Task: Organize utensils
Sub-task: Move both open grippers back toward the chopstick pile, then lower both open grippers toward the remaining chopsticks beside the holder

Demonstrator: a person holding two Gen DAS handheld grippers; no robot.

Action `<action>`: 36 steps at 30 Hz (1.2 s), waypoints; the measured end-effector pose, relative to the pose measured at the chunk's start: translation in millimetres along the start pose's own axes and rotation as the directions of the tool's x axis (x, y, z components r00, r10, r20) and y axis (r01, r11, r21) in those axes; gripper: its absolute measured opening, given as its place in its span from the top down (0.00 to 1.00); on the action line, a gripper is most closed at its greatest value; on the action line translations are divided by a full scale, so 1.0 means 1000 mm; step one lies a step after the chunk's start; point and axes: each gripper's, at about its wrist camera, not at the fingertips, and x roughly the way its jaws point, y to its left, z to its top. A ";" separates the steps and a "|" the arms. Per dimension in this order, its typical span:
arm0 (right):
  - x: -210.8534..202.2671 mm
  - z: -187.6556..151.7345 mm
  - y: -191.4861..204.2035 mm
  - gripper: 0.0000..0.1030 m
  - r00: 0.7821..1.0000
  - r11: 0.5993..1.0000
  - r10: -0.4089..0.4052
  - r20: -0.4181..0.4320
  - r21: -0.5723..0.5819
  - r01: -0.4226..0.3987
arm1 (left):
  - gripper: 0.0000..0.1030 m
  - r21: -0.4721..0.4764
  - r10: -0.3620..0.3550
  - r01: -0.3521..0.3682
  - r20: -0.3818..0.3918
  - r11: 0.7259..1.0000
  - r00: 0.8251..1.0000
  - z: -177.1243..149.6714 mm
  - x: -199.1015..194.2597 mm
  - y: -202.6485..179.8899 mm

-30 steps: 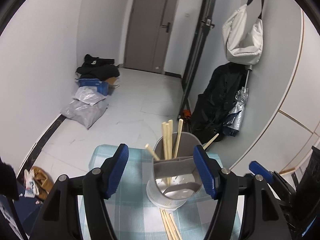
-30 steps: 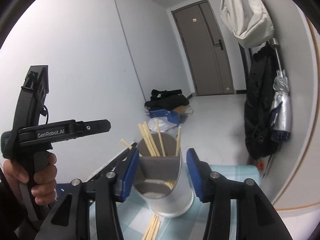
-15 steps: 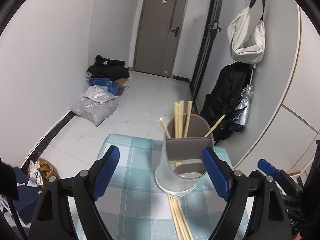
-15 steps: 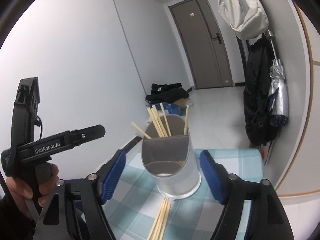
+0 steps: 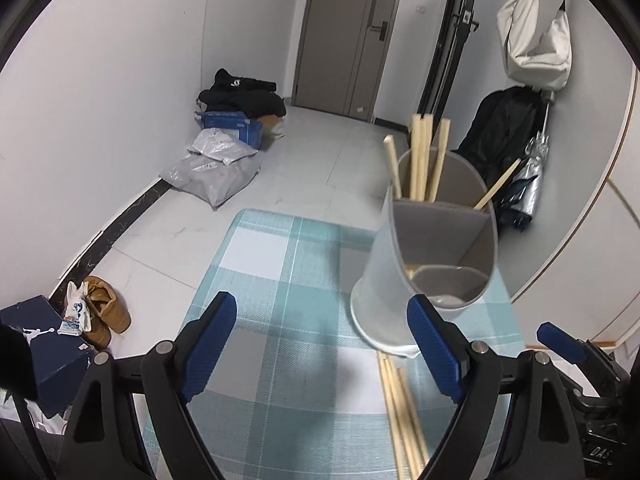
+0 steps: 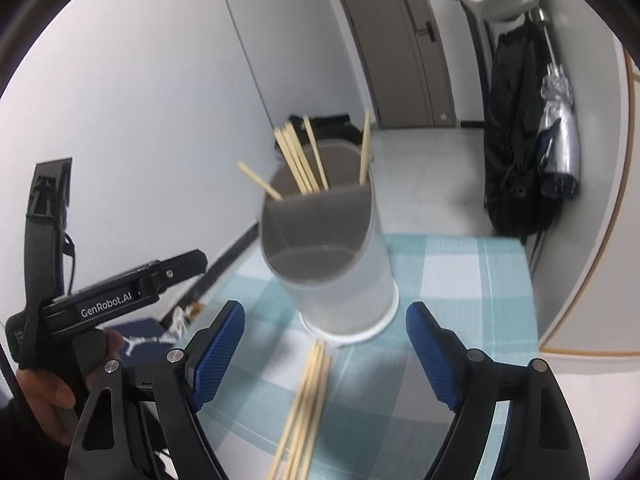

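The left gripper (image 5: 322,344) has its fingers wide apart with nothing between them, over the checked desk (image 5: 272,264). To its right, the divided holder (image 5: 432,256) stands on the desk with about 6 chopsticks (image 5: 424,160) upright in its far compartment. The right gripper (image 6: 324,352) is opening around nothing, probably to take the loose chopsticks (image 6: 308,396) lying near; motion blur hides their count, and the frame cuts their near ends.

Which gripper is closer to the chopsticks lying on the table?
Right. The right gripper is lined up over the loose chopsticks, which run between its open fingers. The left gripper sits off to their side; the chopsticks lie under its right finger.
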 end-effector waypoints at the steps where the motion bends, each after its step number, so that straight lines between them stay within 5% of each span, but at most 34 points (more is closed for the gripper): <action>1: 0.003 -0.002 -0.001 0.20 1.000 1.000 -0.001 -0.011 0.003 0.001 | 0.17 -0.003 0.001 -0.001 -0.006 1.000 1.000 0.000 0.002 0.002; 7: 0.034 -0.013 -0.010 0.20 0.991 0.999 -0.029 -0.131 0.023 0.033 | 0.17 -0.002 0.000 0.000 -0.039 1.000 0.999 0.001 0.010 0.007; 15: 0.078 -0.032 -0.010 0.21 0.951 0.997 -0.076 -0.299 -0.022 0.073 | 0.17 -0.049 0.021 -0.026 -0.101 0.998 0.995 0.001 0.026 0.023; 22: 0.101 -0.044 -0.006 0.36 0.916 0.988 -0.151 -0.371 -0.092 0.126 | 0.17 -0.054 0.029 -0.036 -0.126 0.998 0.992 0.002 0.031 0.025; 30: 0.106 -0.048 0.011 0.46 0.908 0.968 -0.220 -0.357 -0.191 0.159 | 0.17 -0.055 0.036 -0.043 -0.132 0.998 0.991 0.003 0.032 0.028; 36: 0.109 -0.048 0.024 0.67 0.908 0.962 -0.233 -0.347 -0.220 0.163 | 0.17 -0.014 0.092 -0.094 -0.112 0.995 0.989 0.001 0.029 0.026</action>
